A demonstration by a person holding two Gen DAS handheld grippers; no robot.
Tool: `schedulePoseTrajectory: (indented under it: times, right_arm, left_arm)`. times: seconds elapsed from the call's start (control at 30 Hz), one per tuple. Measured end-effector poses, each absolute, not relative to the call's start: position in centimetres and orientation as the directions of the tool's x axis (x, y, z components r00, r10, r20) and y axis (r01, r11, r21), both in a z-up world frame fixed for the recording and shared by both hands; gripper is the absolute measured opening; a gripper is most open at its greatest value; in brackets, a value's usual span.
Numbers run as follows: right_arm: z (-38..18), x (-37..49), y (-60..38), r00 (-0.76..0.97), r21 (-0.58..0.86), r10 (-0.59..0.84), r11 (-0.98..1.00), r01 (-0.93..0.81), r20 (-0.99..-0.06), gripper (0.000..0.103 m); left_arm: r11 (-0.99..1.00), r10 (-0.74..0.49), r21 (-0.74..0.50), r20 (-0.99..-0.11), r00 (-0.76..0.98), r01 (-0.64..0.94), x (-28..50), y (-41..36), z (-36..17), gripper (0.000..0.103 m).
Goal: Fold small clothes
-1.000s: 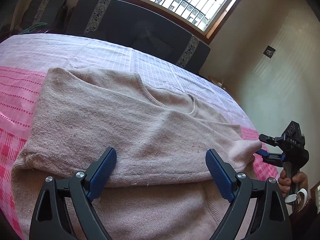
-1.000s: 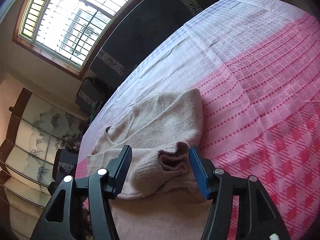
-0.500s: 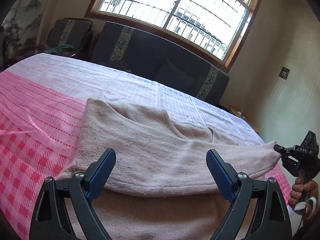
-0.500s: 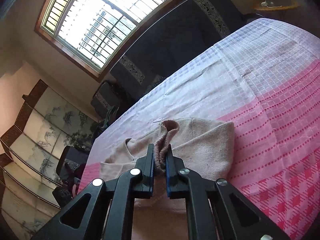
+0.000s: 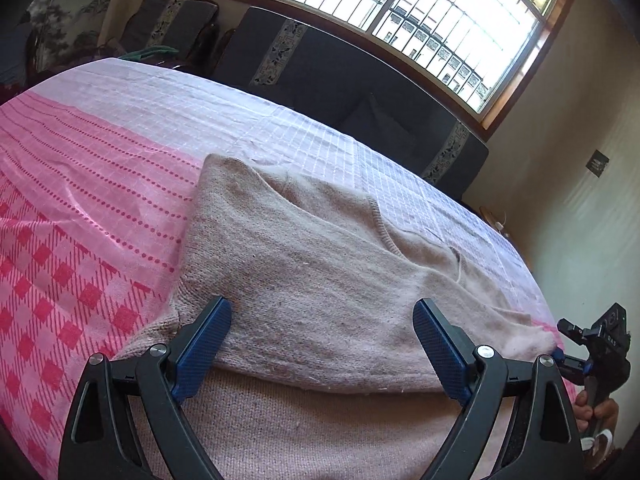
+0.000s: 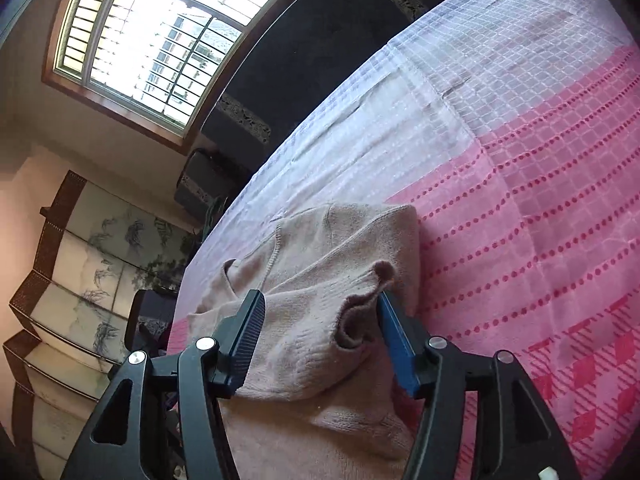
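— Two grippers are showing on my feeds. What is the left gripper (image 5: 322,344) doing?

— I am seeing it standing spread wide in the lower part of its frame, its blue pads (image 5: 204,346) pinching nothing. The beige sweater (image 5: 320,288) is lying between and beyond them, folded over itself on the pink checked bedspread (image 5: 92,208).

— And the right gripper (image 6: 320,344)?

— Its jaws are opening. The sleeve cuff (image 6: 360,312) is sitting between them, brushing the right-hand pad (image 6: 394,344), no longer squeezed from both sides. In the left view I am watching that gripper at the lower right edge, a hand (image 5: 596,412) gripping its handle.

— Where is the sweater lying?

— It is stretching across the centre of both frames, neckline (image 5: 384,232) pointing toward the window (image 5: 404,12) at the top.
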State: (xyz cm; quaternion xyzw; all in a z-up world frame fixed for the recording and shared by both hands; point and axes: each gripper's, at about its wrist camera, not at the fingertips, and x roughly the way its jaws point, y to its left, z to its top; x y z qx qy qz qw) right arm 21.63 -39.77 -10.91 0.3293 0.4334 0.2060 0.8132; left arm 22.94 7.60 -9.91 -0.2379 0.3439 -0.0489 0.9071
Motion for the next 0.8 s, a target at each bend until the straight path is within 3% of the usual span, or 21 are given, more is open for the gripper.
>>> schedulePoseTrajectory:
  times: [0.07,0.1,0.17,0.2,0.27,0.33,0.47,0.53,0.6,0.67,0.7,0.73,0.8]
  right_arm:
    - [-9.7,21.8,-38.1,0.502,0.673,0.62,0.733,-0.098,-0.603,0.029]
    - [-9.0,21.7,-37.5,0.489,0.698,0.659,0.704,-0.132,-0.571,0.015]
    - [-6.8,21.0,-37.5,0.533,0.738,0.7,0.647,-0.19,-0.476,0.011]
    - [-6.3,21.0,-37.7,0.558,0.723,0.672,0.669,-0.174,-0.487,0.011]
    - [-7.4,22.1,-37.9,0.538,0.6,0.532,0.798,-0.06,-0.653,0.011]
    - [-9.5,22.5,-38.4,0.492,0.475,0.401,0.879,0.03,-0.773,0.011]
    - [-10.3,21.1,-41.4,0.548,0.608,0.489,0.793,0.046,-0.679,0.017]
    - [-10.1,20.8,-41.9,0.567,0.594,0.469,0.804,0.043,-0.677,0.04]
    - [-10.5,21.2,-41.7,0.543,0.591,0.477,0.806,0.045,-0.691,0.057]
    - [-10.7,21.6,-40.7,0.523,0.577,0.482,0.817,0.023,-0.703,0.056]
    - [-10.7,21.9,-39.9,0.518,0.566,0.486,0.824,-0.005,-0.703,0.037]
    - [-10.7,22.0,-39.0,0.508,0.539,0.475,0.842,-0.024,-0.719,0.004]
    - [-10.5,22.2,-37.2,0.499,0.499,0.458,0.864,-0.059,-0.735,0.008]
  left_arm:
    - [0.88,-0.254,-0.468,-0.598,0.76,-0.075,22.9,7.6,-9.9,0.092]
    - [0.88,-0.254,-0.469,-0.598,0.76,-0.075,23.0,7.6,-9.9,0.092]
    - [0.878,-0.254,-0.472,-0.596,0.762,-0.077,23.0,7.7,-9.9,0.092]
    - [0.878,-0.254,-0.473,-0.596,0.762,-0.078,23.1,7.8,-9.9,0.092]
    - [0.879,-0.253,-0.47,-0.597,0.762,-0.077,23.1,7.8,-10.0,0.092]
    - [0.877,-0.255,-0.474,-0.596,0.762,-0.077,23.1,7.8,-9.9,0.092]
    - [0.88,-0.253,-0.469,-0.599,0.76,-0.077,23.1,7.7,-10.0,0.093]
    - [0.881,-0.253,-0.467,-0.599,0.759,-0.075,23.0,7.9,-10.0,0.093]
    - [0.877,-0.26,-0.476,-0.594,0.762,-0.072,23.0,8.0,-10.0,0.093]
    - [0.865,-0.275,-0.498,-0.579,0.767,-0.066,23.0,8.3,-10.1,0.093]
    - [0.857,-0.283,-0.512,-0.569,0.772,-0.063,22.9,8.6,-10.1,0.093]
    - [0.849,-0.29,-0.524,-0.559,0.776,-0.06,22.9,8.9,-10.2,0.093]
    - [0.843,-0.286,-0.535,-0.542,0.79,-0.061,22.7,9.5,-10.0,0.093]
